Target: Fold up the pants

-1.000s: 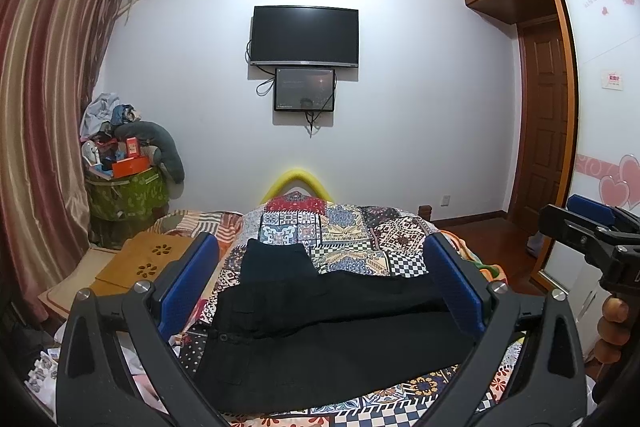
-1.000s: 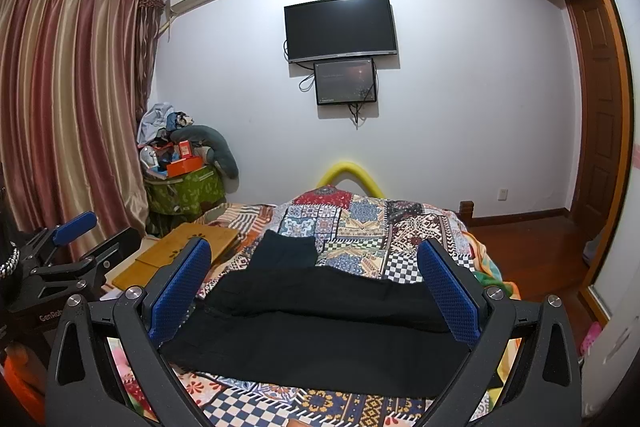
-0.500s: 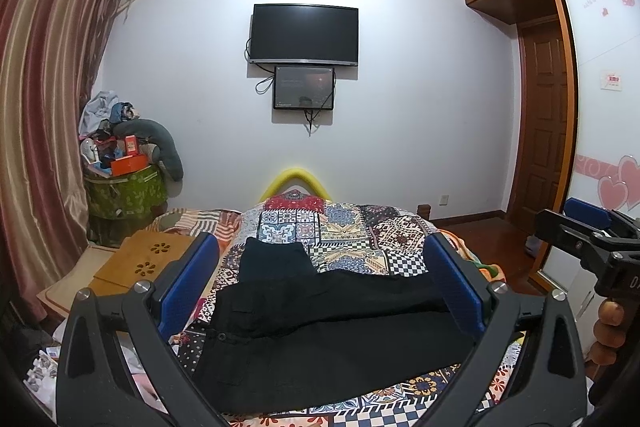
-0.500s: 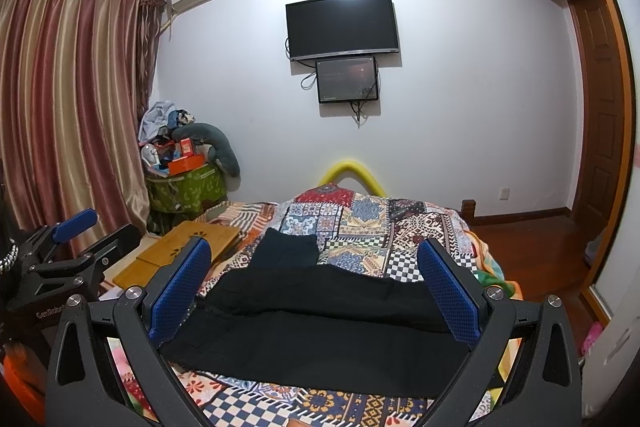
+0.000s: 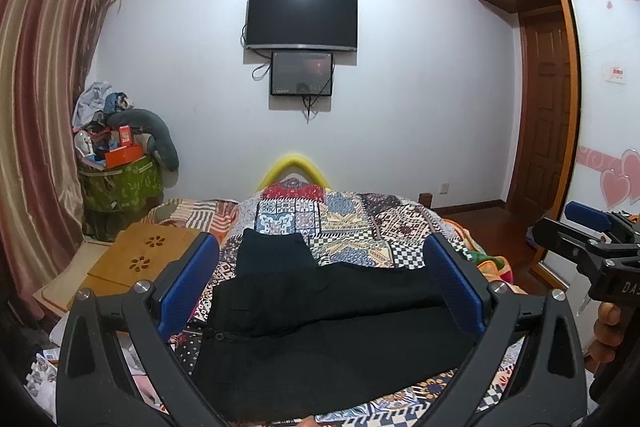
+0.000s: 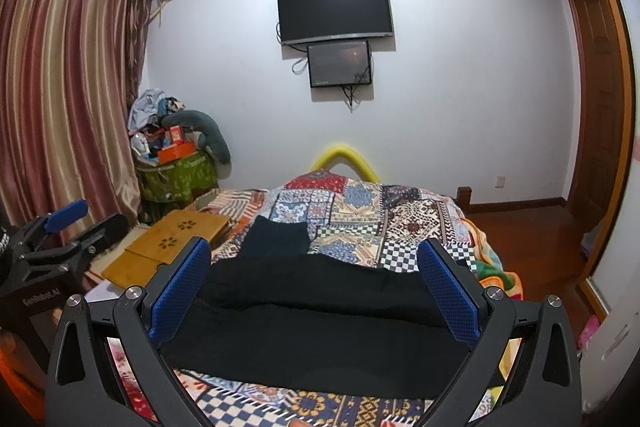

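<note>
Through the left wrist camera I have my left gripper (image 5: 320, 291) with its jaws spread wide and nothing between them. The black pants (image 5: 328, 323) lie flat across the bed (image 5: 360, 223), below and just ahead of the jaws, stretched sideways from one blue pad to the other, with a smaller dark folded piece (image 5: 274, 253) touching their far edge, toward the left jaw. Far left of the jaws a green bin (image 5: 120, 187) is heaped with boxes and clothes above its rim. A wooden lap tray (image 5: 140, 259) sits just outside the left jaw, at the bed's edge. Right of the right jaw, the right gripper (image 5: 588, 247) is held in a hand (image 5: 608, 331), over bare wooden floor beside the bed.

Through the right wrist camera my right gripper (image 6: 314, 291) also has its jaws released and wide, gripping nothing. The pants (image 6: 320, 323) fill the span between the jaws, their near edge well inside the quilt's near border. Beyond them the patchwork quilt runs clear to the bed's far end. The left gripper (image 6: 60, 239) sits left of the left jaw, above the lap tray (image 6: 176, 239). The green bin (image 6: 176, 175) is piled full behind it. Open floor lies right of the right jaw.
</note>
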The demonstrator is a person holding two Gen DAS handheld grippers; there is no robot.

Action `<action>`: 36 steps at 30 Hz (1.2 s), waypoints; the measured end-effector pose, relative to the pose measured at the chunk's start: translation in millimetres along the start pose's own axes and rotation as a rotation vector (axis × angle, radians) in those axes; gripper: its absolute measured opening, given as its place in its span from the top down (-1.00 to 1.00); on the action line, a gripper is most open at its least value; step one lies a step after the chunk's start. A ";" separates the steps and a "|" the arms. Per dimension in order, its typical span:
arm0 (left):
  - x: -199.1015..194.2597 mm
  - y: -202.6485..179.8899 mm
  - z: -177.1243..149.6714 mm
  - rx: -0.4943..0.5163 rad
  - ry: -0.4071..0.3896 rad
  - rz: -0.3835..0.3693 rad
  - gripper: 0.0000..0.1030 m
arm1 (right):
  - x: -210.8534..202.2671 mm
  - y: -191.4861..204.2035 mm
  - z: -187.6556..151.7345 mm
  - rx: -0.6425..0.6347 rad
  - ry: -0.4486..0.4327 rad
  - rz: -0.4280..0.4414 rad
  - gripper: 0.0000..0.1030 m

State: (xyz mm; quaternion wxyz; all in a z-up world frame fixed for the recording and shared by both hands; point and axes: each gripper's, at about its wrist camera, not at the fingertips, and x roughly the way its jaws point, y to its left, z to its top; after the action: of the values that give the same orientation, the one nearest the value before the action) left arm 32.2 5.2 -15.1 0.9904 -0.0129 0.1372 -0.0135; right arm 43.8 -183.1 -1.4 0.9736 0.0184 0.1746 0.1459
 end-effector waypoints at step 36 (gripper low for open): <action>420.6 209.8 -172.5 -0.151 0.802 0.129 -0.05 | 347.9 -104.0 -77.7 -0.181 0.592 0.180 -0.76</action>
State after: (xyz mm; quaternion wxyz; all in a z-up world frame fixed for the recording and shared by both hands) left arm 394.8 198.3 -301.3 0.8536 -0.0704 0.5132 0.0549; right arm 357.7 -182.7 -199.8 0.8614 -0.0962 0.4341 0.2454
